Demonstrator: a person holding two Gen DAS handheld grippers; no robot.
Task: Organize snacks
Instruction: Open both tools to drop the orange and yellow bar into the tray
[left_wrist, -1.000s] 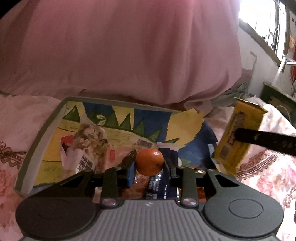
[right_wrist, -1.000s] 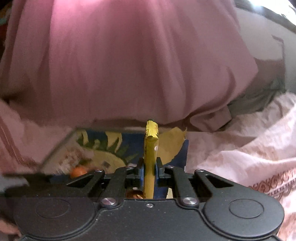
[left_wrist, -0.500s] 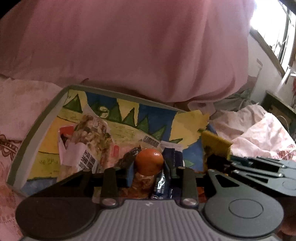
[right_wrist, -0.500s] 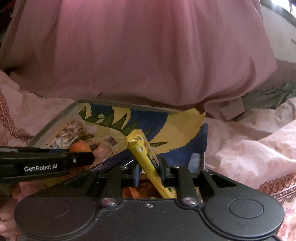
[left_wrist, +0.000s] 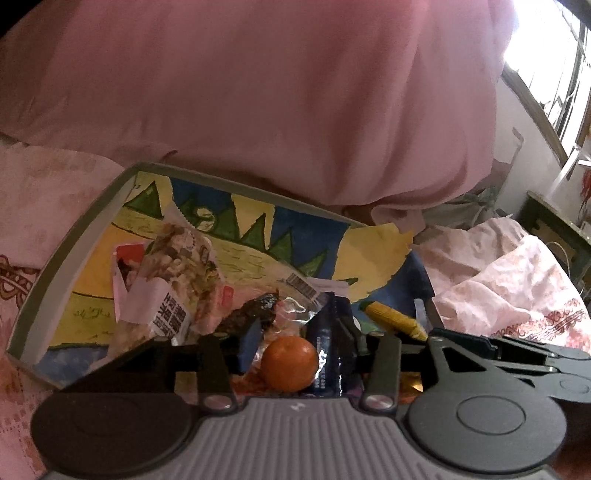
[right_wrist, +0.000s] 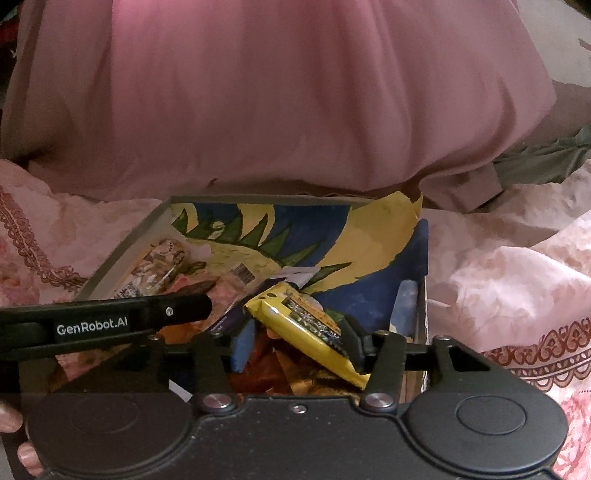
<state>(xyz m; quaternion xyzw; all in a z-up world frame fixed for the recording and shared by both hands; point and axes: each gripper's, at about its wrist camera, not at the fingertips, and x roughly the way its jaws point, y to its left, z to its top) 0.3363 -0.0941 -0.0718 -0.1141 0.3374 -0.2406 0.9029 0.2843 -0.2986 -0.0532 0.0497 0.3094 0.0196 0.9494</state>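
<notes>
Over a painted box (left_wrist: 77, 236) on pink bedding, the left gripper (left_wrist: 295, 343) hangs with fingers spread wide, an orange fruit (left_wrist: 289, 363) lying loose between them among snack packets. To its right, the right gripper (right_wrist: 295, 343) is also wide apart, a yellow snack bar (right_wrist: 306, 328) resting tilted against its right finger.
</notes>
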